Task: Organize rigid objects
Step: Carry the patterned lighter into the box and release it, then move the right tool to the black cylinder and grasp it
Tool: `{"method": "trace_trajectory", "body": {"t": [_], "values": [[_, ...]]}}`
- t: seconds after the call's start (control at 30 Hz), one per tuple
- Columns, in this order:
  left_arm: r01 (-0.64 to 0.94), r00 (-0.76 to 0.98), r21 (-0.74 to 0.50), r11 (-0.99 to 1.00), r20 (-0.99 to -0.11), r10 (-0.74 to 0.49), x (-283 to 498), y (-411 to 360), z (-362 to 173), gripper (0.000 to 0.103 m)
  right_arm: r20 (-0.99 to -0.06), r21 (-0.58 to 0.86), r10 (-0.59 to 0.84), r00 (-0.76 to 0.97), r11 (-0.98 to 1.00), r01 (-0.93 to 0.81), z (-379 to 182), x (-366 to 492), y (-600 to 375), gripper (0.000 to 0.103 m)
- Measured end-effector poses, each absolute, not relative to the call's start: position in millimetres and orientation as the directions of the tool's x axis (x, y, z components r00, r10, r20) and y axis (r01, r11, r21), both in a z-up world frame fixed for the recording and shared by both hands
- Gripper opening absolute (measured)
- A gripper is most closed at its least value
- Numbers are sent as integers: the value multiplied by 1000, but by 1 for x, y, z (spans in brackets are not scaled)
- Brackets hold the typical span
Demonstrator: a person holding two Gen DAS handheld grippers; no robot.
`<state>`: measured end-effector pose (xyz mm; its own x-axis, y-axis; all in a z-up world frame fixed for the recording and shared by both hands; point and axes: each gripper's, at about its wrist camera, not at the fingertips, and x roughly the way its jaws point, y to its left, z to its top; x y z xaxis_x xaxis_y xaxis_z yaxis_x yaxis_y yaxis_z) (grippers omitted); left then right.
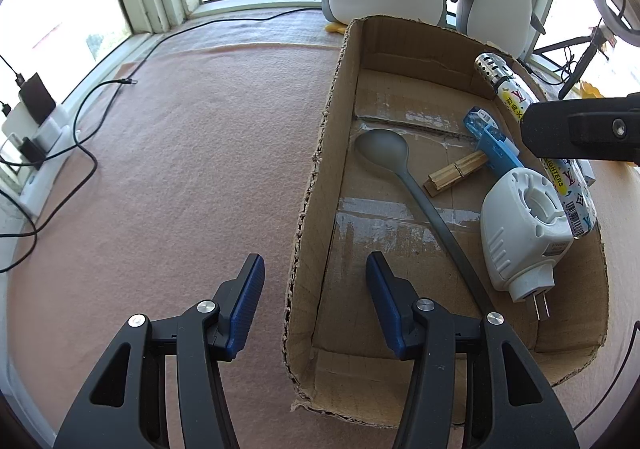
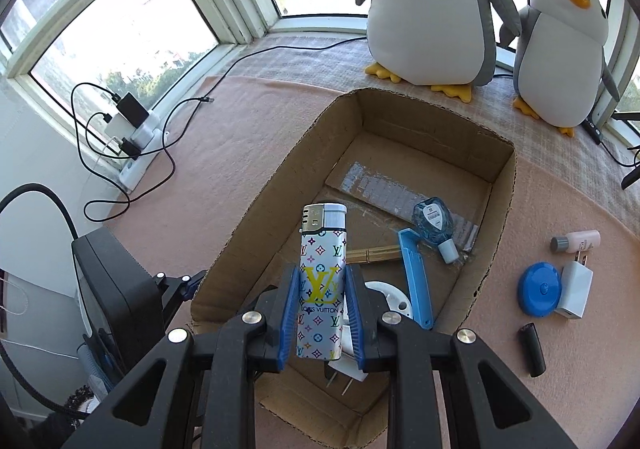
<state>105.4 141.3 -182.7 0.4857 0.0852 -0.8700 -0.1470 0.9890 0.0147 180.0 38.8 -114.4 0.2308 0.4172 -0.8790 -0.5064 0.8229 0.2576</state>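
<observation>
On a pink cloth (image 2: pixel 248 121) by the windows, the right gripper (image 2: pixel 322 313) pinched a lighter (image 2: pixel 322 281) upright above the cardboard box (image 2: pixel 502 209); the left gripper (image 1: pixel 316 301) stood spread astride the box's left wall, holding nothing.

Both wrist views look steeply down, close; left beside cardboard box (image 1: pixel 320 177), right above it; box shared.
</observation>
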Motion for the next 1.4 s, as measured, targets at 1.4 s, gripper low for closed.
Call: {"method": "trace_trajectory", "body": {"t": [1.4], "values": [[-146, 485, 15, 989, -870, 85, 106, 141, -183, 53, -855, 238, 399, 331, 869, -433, -101, 196, -30, 59]]}}
